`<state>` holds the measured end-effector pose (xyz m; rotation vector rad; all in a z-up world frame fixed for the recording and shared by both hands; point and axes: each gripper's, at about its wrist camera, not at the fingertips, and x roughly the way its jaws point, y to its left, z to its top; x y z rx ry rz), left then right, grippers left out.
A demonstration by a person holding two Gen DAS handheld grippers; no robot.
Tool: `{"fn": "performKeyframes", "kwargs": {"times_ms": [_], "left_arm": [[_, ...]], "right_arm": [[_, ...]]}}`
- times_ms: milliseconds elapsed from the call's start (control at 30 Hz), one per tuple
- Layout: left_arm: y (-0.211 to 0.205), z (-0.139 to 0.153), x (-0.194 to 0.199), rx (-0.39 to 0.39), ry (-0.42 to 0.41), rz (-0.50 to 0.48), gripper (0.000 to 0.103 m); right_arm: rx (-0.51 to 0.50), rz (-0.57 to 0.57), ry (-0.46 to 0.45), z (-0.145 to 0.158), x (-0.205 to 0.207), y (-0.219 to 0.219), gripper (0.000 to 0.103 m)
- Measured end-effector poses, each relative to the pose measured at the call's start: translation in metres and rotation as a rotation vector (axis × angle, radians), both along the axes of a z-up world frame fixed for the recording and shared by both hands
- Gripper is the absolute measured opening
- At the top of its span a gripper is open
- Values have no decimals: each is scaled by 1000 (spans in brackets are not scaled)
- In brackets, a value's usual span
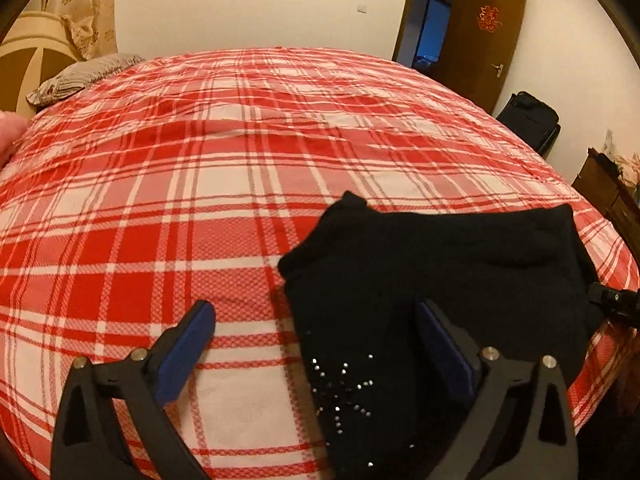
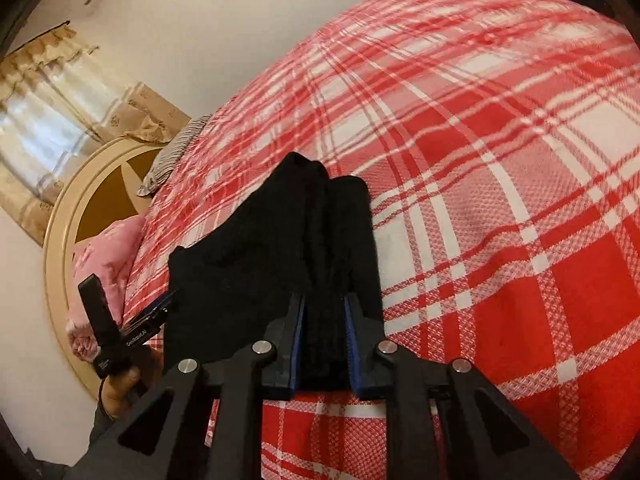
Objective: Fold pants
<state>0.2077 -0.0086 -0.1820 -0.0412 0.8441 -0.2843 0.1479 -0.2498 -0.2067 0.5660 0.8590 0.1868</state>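
Soft, limp black pants at frame centre — right gripper pinches a thick edge; left gripper spread wide, empty.

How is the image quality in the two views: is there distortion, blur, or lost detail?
Left wrist view: the fisheye bulges the red-and-white plaid bedspread into a dome; the black studded pants lose fold detail in warm, dim light. Right wrist view: same bulge, far plaid smeared, bright curtained window washed out.
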Motion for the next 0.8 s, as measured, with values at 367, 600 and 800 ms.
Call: {"fn": "performKeyframes", "kwargs": {"times_ms": [367,600,800], "left_arm": [[-18,18,-20,66,-65,-52,102],[-22,12,-21,73,-46,-64,102],[-23,9,-21,68,-37,-67,102]], "right_arm": [[-220,67,-249,77,27,59,55],[-161,18,-54,22,78,42,55],[-112,20,-72,19,74,24,55]]}}
